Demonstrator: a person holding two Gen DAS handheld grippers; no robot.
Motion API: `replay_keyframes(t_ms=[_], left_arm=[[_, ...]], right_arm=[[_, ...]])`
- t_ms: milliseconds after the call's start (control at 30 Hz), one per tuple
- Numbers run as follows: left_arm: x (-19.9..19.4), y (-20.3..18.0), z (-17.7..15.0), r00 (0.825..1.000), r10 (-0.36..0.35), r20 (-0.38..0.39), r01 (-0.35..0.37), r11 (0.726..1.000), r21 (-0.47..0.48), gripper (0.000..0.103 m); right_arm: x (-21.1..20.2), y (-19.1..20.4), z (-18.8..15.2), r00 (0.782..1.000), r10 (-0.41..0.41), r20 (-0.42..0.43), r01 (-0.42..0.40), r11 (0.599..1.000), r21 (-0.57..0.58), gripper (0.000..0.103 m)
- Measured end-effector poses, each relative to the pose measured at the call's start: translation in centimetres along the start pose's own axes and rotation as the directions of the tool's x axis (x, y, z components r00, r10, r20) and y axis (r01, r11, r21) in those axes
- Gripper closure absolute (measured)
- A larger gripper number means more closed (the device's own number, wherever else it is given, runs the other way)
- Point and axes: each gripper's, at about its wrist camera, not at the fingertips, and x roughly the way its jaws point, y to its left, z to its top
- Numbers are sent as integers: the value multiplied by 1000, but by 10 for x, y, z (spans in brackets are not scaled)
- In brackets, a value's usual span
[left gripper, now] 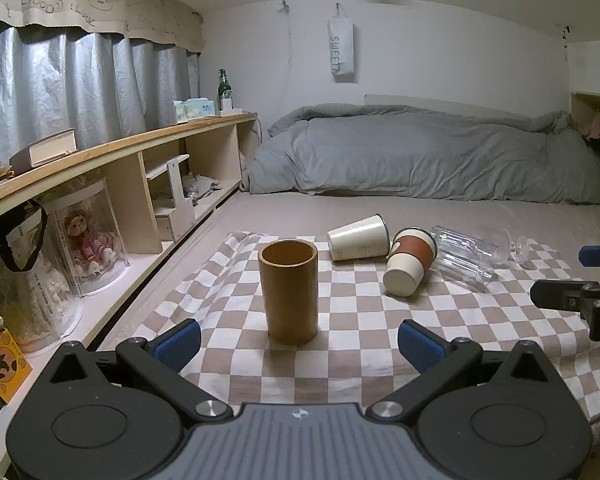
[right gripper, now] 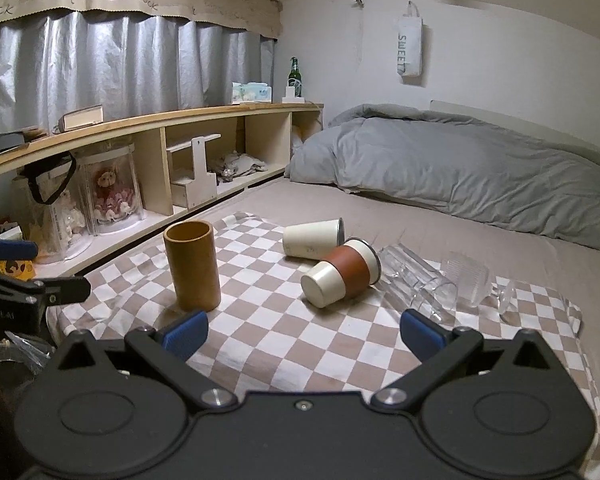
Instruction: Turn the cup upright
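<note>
Beige-and-white checkered cloth (left gripper: 340,320) covered the near part of the bed, with a rumpled grey duvet (left gripper: 420,152) at the far end and a wooden shelf unit (left gripper: 140,152) along the left. A tall brown cylindrical wooden cup (left gripper: 288,290) stood upright, mouth up, on the left of the cloth. Farther right, a cream paper cup (left gripper: 358,238) lay on its side, touching a cream cup with a brown sleeve (left gripper: 410,260), also on its side. Two clear ribbed glass cups (right gripper: 420,284) lay toppled at the far right. The left hand-held gripper (left gripper: 298,346) was released, jaws spread just before the wooden cup. The right hand-held gripper (right gripper: 302,332) was likewise released, grasping nothing.
</note>
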Motion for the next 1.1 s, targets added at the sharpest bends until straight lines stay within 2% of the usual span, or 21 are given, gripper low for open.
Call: replay_keyframes(t_ms=[1100], left_arm=[[1, 0, -1, 1000, -1, -5, 1, 1000, -3, 0]], right_arm=[[1, 0, -1, 1000, 3, -11, -3, 1000, -7, 0]])
